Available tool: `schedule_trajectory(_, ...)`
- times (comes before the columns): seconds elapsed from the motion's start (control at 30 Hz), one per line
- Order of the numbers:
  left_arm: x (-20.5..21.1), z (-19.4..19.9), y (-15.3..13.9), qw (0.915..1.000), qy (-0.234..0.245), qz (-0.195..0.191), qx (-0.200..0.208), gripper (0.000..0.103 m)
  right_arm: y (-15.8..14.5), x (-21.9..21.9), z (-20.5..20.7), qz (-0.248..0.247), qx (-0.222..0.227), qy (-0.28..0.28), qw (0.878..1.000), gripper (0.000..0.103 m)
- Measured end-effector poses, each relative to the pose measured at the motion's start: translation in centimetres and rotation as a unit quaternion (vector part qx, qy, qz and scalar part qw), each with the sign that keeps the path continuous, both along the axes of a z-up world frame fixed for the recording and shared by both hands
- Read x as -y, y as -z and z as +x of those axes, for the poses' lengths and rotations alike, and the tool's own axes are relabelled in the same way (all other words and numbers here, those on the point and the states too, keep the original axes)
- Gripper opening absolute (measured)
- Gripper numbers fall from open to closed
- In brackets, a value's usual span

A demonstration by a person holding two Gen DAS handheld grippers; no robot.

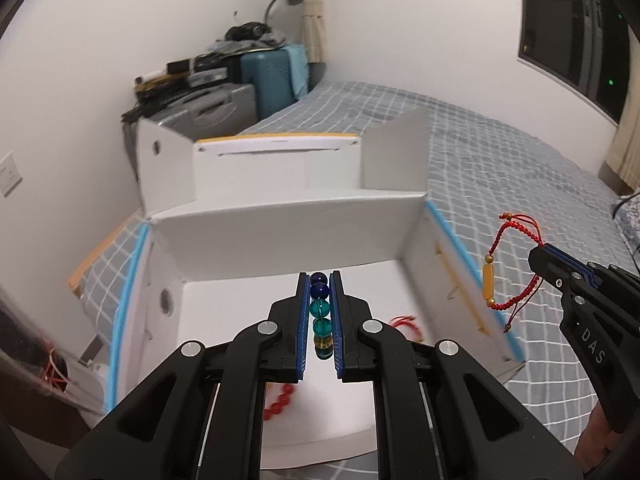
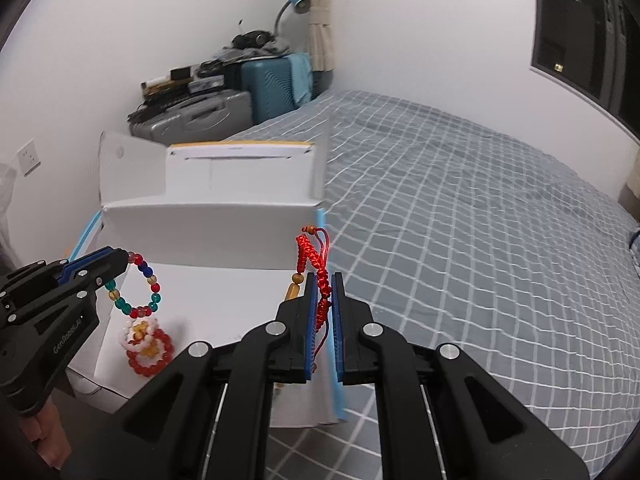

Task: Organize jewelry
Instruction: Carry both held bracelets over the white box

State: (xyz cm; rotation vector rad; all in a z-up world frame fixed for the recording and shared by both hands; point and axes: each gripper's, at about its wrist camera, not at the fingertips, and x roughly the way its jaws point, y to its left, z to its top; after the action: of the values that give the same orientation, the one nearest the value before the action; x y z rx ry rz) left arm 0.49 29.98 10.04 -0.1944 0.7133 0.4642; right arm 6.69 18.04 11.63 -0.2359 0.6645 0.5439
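Left wrist view: the left tool (image 1: 320,316) pinches a beaded bracelet (image 1: 321,312) edge-on between its blue pads (dark blue, teal and amber glass beads), above the open white box (image 1: 288,236) on the checked bed (image 1: 500,168). A red bead bracelet (image 1: 282,398) lies on the box floor. Off to the right, the right tool (image 1: 538,258) grips a red braided cord bracelet (image 1: 496,264) with a yellow tube bead.

Right wrist view: the right tool (image 2: 325,312) is clamped on the red cord bracelet (image 2: 316,268) over the box's right wall (image 2: 320,216). The left tool (image 2: 120,262) holds the multicoloured bead ring (image 2: 134,286), hanging over red and white bracelets (image 2: 146,344) inside
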Motion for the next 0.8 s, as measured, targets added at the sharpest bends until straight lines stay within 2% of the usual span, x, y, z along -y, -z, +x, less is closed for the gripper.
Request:
schedule_trajectory(0.27, -3.3, -1.4, 1.6, 0.9991, -0.034, -0.015, -0.021, 0.009, 2.3, -3.4, -0.4, -0.016, -0.022, -0.022, 0.999, 0.006)
schedule_trajectory(0.8, -5.7, -0.8, 5.4, 0.9949, -0.049, -0.036, -0.081, 0.009, 6.9, -6.6, 1.0, -0.061, -0.085, -0.021, 0.994, 0.006)
